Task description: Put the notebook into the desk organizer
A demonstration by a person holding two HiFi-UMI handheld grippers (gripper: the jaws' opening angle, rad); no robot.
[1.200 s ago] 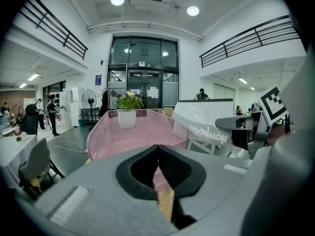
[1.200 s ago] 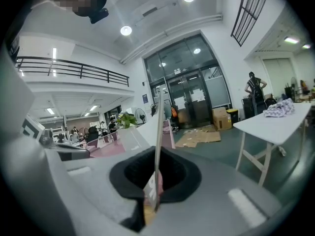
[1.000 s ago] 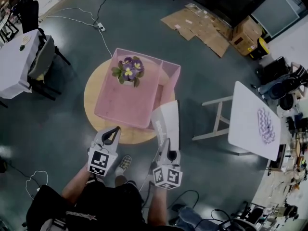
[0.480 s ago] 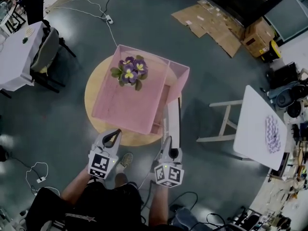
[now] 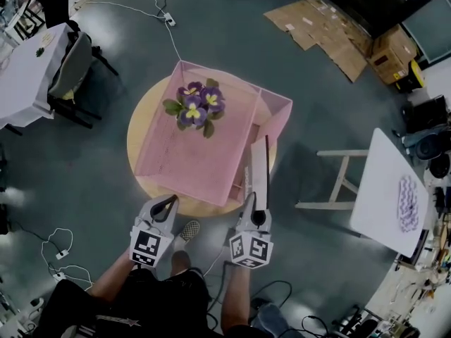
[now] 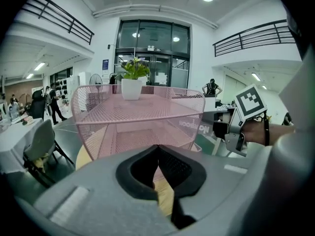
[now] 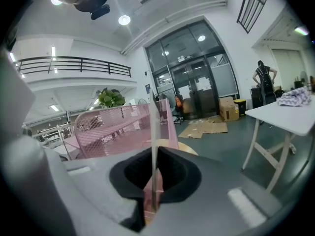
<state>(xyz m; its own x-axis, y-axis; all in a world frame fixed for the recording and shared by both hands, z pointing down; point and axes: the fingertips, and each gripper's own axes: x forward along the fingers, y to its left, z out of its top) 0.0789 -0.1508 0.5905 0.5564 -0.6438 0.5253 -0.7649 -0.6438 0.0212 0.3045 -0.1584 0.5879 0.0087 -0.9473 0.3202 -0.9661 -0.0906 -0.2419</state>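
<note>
Pale grey shells, black padded jaw linings, black-on-white square-marker cubes on both: left gripper (image 5: 170, 200) at 7 o'clock in head view, right gripper (image 5: 255, 213) at 5 o'clock. Person wears black short-sleeved top (image 5: 151, 301), checkered slip-on shoe (image 5: 185, 232) at 6 o'clock.

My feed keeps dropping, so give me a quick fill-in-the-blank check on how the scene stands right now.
1. The right gripper is shut on the ____.
2. The left gripper is shut and holds ____.
3. The petals of the potted plant on top of the desk organizer are mostly ____.
4. The desk organizer stands on a wooden table whose top is ____ in shape.

Missing words: notebook; nothing; purple; round.
</note>
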